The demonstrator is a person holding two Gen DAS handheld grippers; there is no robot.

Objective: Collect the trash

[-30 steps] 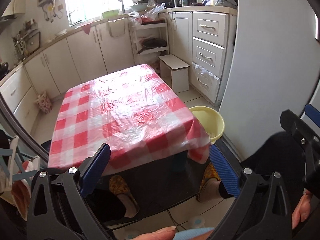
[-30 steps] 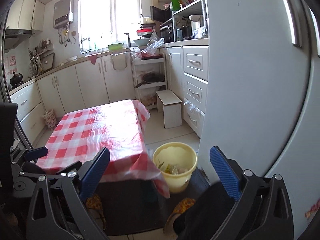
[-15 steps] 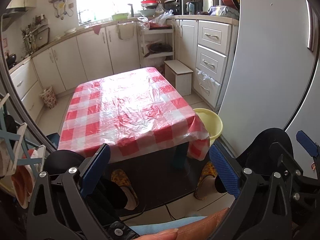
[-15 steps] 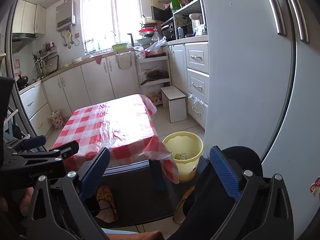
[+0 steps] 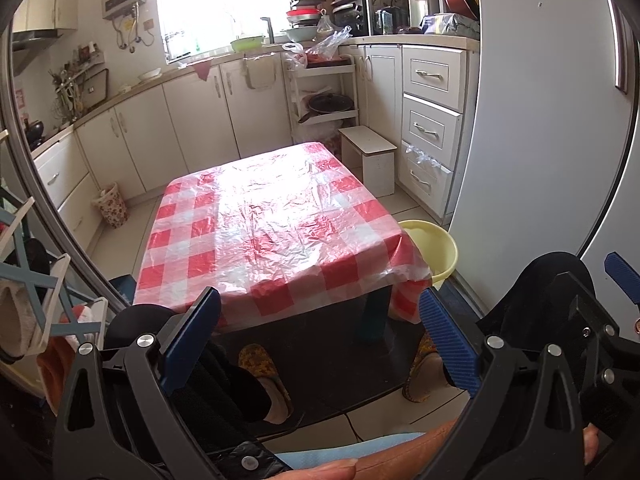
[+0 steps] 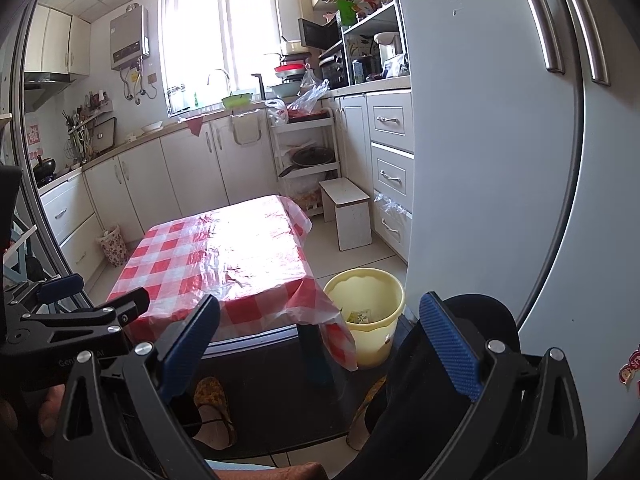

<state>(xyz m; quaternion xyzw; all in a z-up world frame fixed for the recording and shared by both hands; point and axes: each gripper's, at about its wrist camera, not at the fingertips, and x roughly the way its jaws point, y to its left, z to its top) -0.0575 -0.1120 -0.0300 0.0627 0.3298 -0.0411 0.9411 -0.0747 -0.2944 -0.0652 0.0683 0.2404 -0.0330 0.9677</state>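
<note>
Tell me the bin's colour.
Pale yellow bin, clearest in the right wrist view.

Both tools are matte black frames with cut-out triangular windows and silver screw heads along the arms. The left gripper (image 5: 320,332) and right gripper (image 6: 320,336) carry blue ribbed pads (image 6: 450,350) on their fingers. The person wears black trousers (image 6: 420,392), yellow patterned slippers (image 5: 262,366) and a light blue sleeve (image 5: 344,446).
</note>
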